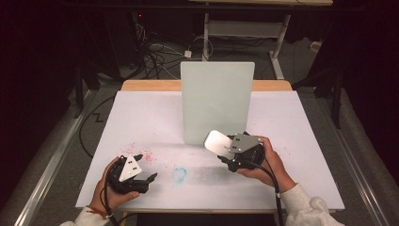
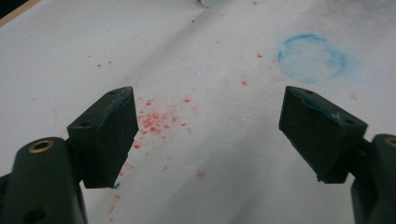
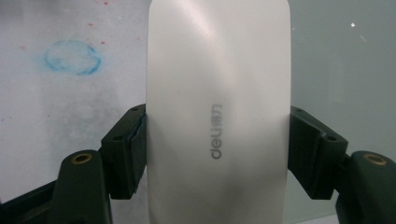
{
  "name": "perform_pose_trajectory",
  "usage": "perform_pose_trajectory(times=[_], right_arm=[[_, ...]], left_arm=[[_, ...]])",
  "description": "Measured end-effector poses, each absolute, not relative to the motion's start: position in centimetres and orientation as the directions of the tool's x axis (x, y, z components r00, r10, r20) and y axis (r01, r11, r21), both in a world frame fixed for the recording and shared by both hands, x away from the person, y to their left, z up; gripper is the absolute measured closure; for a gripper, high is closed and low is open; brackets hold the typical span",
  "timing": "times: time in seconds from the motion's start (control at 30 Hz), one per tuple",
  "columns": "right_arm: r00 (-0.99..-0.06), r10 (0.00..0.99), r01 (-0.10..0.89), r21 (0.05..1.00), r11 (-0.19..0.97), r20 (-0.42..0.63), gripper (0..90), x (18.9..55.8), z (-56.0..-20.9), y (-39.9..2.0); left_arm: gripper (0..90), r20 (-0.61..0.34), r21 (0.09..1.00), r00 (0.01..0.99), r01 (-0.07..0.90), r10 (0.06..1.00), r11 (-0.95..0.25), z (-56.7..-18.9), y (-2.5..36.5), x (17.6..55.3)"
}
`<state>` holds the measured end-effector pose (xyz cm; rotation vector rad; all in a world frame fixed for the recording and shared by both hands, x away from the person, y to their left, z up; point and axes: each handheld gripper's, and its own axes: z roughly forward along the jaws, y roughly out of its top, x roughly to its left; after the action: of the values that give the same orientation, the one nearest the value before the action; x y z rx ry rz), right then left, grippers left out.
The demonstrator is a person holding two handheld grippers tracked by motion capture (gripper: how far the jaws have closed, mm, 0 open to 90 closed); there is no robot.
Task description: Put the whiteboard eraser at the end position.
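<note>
While right tool (image 1: pixel 225 149) clamps white eraser (image 3: pixel 217 112) just before upright board (image 1: pixel 217 101), left tool (image 1: pixel 141 175) rests wide open, empty, on table (image 1: pixel 141 117). Wiping step likely; next needs eraser flat on board.

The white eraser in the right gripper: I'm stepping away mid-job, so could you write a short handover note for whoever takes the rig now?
Right gripper: shut on the white eraser, held just in front of the upright whiteboard.
Left gripper: open, holding nothing, low over the red specks on the table.
Blue ring smudge lies between the hands.
Done: eraser picked up.
Left, probably: wiping; the board looks clean, the table marks remain.
</note>
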<state>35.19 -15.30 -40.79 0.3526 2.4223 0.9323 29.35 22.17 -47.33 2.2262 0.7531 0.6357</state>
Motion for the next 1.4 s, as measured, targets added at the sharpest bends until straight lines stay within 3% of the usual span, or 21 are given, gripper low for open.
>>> perform_pose_trajectory(times=[0.6, 1.4], right_arm=[[-0.903, 0.29, 0.053, 0.587, 0.808, -0.318, 30.8, 35.2, -42.1, -14.6], [-0.963, 0.098, -0.025, 0.446, 0.895, -0.251, 30.8, 34.3, -44.2, -12.0]], left_arm=[[18.8, 0.219, 0.733, 0.715, 0.329, 0.664, -0.595, -47.4, 22.1, 29.4], [18.8, 0.22, 0.724, 0.72, 0.331, 0.658, -0.605, -47.5, 21.9, 29.4]])
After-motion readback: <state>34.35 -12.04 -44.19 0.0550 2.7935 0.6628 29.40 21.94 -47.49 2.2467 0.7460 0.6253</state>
